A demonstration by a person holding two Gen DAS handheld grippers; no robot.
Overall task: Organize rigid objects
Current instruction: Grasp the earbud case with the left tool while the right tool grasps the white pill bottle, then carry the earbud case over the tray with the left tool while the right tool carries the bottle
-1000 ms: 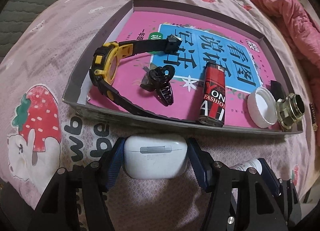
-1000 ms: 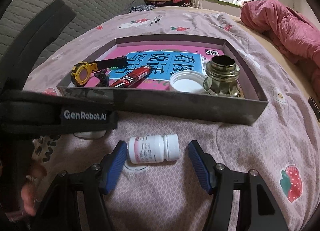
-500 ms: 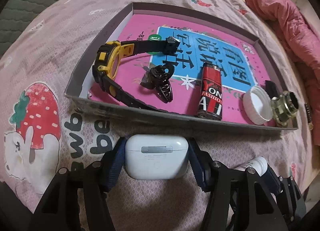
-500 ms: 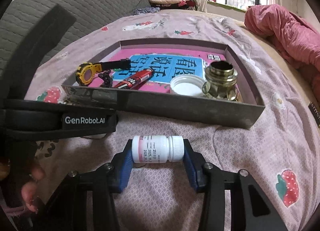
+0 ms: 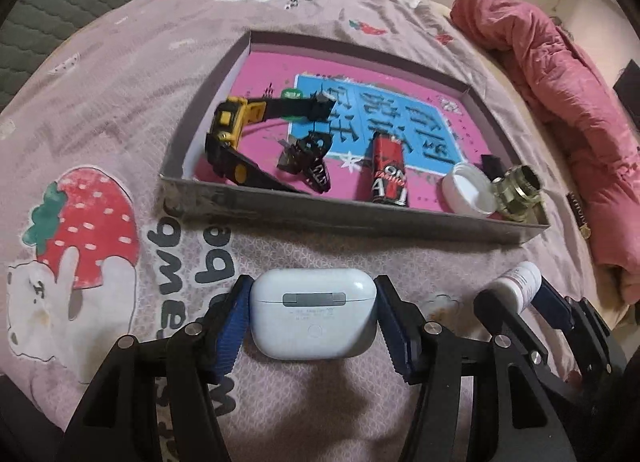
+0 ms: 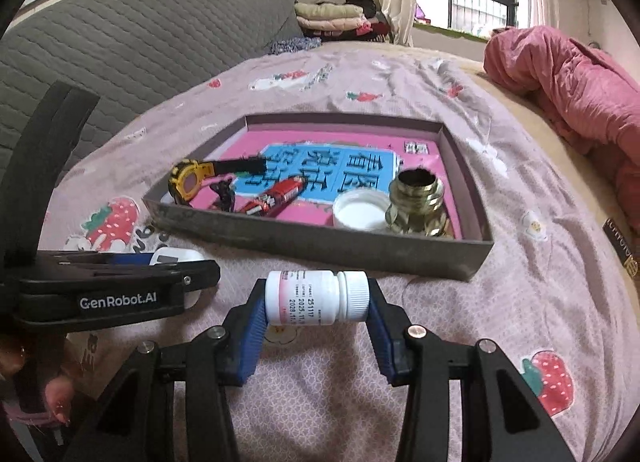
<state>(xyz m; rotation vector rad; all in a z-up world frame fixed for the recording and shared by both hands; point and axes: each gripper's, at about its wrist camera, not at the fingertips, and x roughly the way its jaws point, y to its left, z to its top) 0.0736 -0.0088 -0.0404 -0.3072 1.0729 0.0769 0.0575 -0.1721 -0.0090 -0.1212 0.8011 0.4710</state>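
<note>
Left tongs (image 5: 313,316): closed on a white earbud case (image 5: 313,312), blue pads pressed to its two short ends. Case held with long axis crosswise between the fingers, hinge strip and round button facing the camera, lid end pointing away toward the tray. Appears to be just above the pink bedspread (image 5: 120,74), though contact with it cannot be told.

Right tongs (image 6: 316,304): closed on a small white pill bottle (image 6: 316,296), gripped end to end. Bottle lying on its side, long axis crosswise, ribbed cap pointing right and base left, printed label facing the camera.

Side by side on the near side of the tray, both tongs; bottle also visible at the right edge of the left view.

Just beyond, a shallow grey cardboard tray (image 5: 352,218) resting on the bed, floor covered by a pink and blue book (image 6: 332,170). Inside, left to right: a yellow and black watch (image 5: 230,126) standing on edge with straps spread, a black hair clip (image 5: 310,160), a red lighter (image 5: 388,168) lying lengthwise toward the near wall, a white cap (image 5: 470,190) open side up, and a brass fitting (image 5: 518,192) in the near right corner.

Further off, a bunched pink quilt (image 6: 568,82) along the right side of the bed.
</note>
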